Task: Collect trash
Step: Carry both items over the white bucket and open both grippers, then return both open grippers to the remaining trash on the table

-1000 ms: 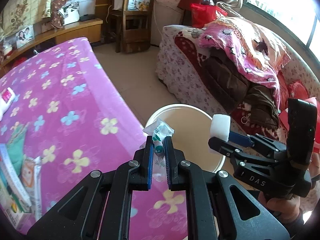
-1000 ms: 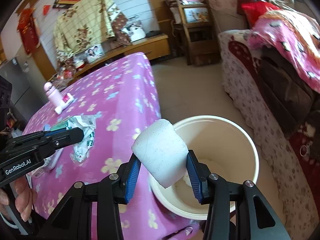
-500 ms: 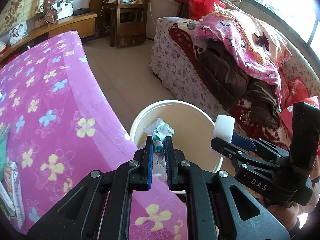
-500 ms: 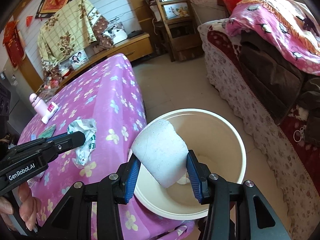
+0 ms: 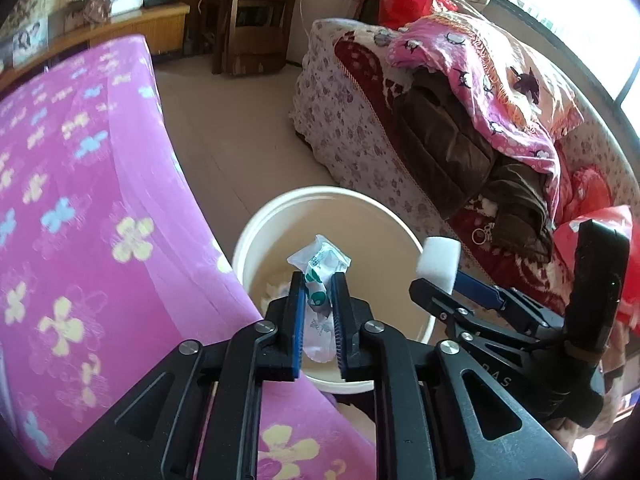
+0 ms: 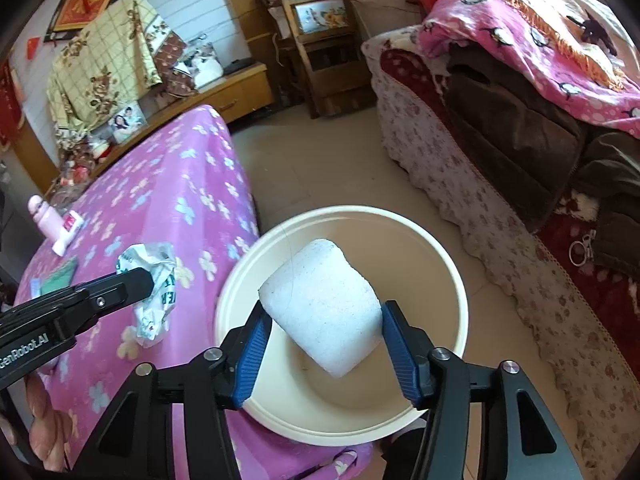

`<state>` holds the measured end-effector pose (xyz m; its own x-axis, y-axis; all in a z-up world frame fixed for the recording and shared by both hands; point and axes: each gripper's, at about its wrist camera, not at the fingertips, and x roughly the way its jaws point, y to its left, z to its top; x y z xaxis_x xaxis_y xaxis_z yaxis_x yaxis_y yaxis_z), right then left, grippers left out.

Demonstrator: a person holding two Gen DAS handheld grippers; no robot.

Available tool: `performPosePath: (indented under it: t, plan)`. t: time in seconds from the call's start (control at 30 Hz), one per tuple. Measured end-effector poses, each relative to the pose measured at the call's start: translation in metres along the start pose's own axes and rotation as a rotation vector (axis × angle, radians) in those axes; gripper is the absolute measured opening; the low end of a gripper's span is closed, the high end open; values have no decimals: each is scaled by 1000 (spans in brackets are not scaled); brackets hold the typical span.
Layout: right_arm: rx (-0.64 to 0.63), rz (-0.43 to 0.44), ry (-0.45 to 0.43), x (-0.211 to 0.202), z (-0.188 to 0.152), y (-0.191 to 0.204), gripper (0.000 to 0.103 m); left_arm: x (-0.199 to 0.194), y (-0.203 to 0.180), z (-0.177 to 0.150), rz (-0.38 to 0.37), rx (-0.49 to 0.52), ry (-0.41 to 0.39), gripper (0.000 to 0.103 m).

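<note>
Both grippers tilt steeply down over a round cream plastic bucket (image 6: 460,304) standing on the floor beside the tabletop (image 5: 80,184), which wears a soft magenta cloth printed with pale flowers.

The left gripper (image 5: 317,304) has its blue ribbed fingers (image 5: 297,316) nearly together and just starting to part, with a crumpled, thin white wrapper (image 5: 319,264) with green print between them; the wrapper's top flares above the fingertips, over the bucket's mouth.

The right gripper (image 6: 326,344) is spreading its fingers (image 6: 256,344). Between them sits a white foam block (image 6: 322,308), rounded on top and grainy in texture; its left side is at the left pad, while a narrow gap shows at the right pad. The block hangs above the bucket's smooth inside.

A bare hand (image 6: 40,432) grips the left tool's handle at the lower edge of the right wrist view.
</note>
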<state>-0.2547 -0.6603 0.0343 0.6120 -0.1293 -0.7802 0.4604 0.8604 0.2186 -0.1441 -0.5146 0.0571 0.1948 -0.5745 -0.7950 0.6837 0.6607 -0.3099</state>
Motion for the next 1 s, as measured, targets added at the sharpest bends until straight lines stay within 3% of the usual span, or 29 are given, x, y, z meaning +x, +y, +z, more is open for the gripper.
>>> performPosePath:
  t: [0.17, 0.23, 0.3, 0.73, 1.0]
  plan:
    - [16, 2, 23, 5, -2, -5, 63, 5, 1, -3, -3, -12, 11, 22]
    - [21, 3, 21, 5, -2, -6, 64, 5, 1, -3, -3, -17, 12, 33]
    - [24, 9, 21, 5, -2, -6, 64, 1, 1, -4, 4, -15, 2, 36]
    - [-11, 9, 15, 1, -4, 12, 64, -33, 12, -16, 159, 11, -58, 37]
    - [-71, 3, -26, -13, -7, 44, 66, -61, 28, -29, 237, 3, -102, 37]
